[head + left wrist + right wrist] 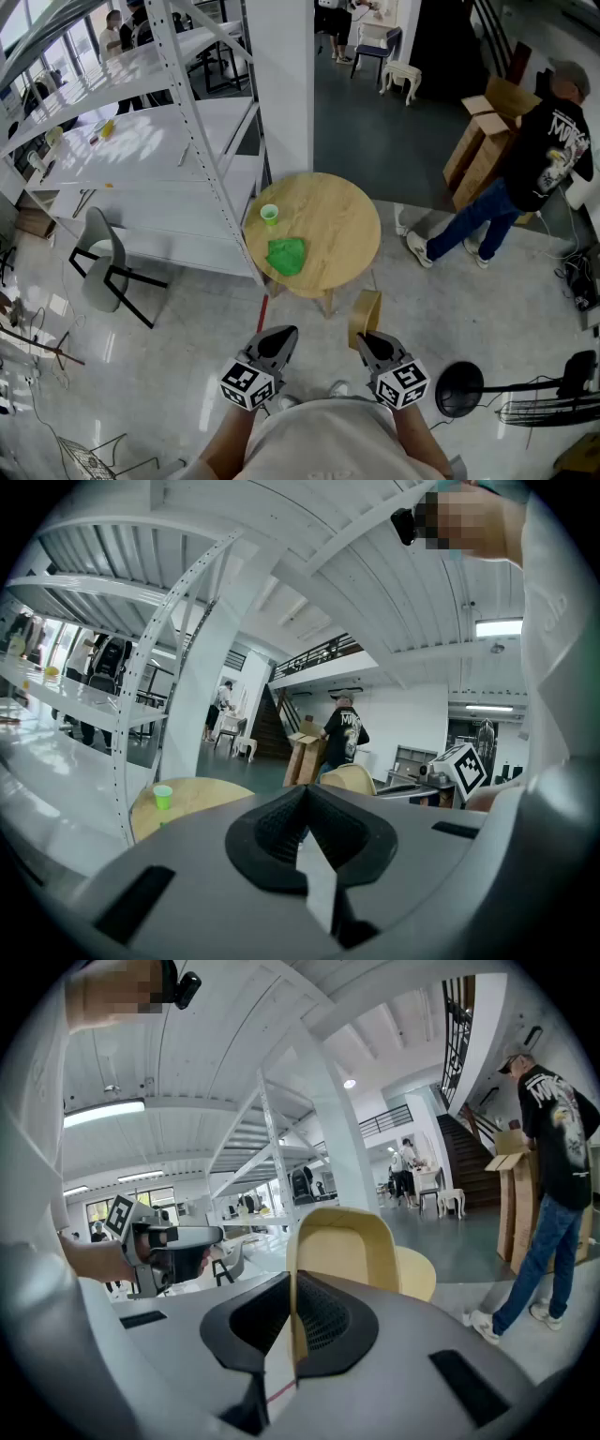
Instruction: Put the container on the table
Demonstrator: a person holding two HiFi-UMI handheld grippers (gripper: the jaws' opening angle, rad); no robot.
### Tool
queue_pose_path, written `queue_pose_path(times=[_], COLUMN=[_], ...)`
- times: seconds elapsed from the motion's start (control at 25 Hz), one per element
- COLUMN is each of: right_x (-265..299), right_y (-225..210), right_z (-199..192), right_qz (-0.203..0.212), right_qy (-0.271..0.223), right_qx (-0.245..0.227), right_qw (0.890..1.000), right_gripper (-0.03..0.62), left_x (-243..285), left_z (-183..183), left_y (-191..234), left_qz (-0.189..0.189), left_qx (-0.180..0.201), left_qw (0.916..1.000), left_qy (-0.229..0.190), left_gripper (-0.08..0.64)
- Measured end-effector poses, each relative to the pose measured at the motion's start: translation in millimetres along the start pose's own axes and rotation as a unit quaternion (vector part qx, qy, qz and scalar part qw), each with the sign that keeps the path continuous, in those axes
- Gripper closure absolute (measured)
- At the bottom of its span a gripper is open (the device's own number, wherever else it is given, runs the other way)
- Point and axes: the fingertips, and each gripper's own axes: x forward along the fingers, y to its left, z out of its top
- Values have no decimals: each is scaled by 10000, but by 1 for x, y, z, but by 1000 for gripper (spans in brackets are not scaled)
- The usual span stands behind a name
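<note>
The container point(365, 314) is a tan, open-topped paper tub held in the air just short of the round wooden table point(333, 211). My right gripper point(364, 339) is shut on its wall. In the right gripper view the container's point(342, 1246) thin wall runs down between the jaws of the right gripper point(293, 1288). My left gripper point(281, 336) hangs beside it on the left, shut and empty; its jaws meet at a point in the left gripper view point(305, 794). A green cup point(269, 215) and a crumpled green cloth point(286, 256) lie on the table's left half.
White metal shelving point(141, 122) and a white pillar point(281, 84) stand left of the table. A grey chair point(103, 262) is at the left. A person in a black shirt point(539, 159) bends by cardboard boxes point(483, 136) at the right. A floor fan point(459, 389) stands at my right.
</note>
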Motion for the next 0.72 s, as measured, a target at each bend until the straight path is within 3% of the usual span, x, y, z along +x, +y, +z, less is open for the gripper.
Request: queue_pose_path(times=[0.72], right_x=[-38], right_y=[-108], right_z=[-3], right_qz=[10], right_qy=[-207], right_qx=[256], right_qw=[9995], right_gripper=[550], left_x=[107], left_z=[-10], left_y=[-49], left_qz=[25], left_qx=[36], left_qw=[9997], left_qy=[228], left_gripper=[543])
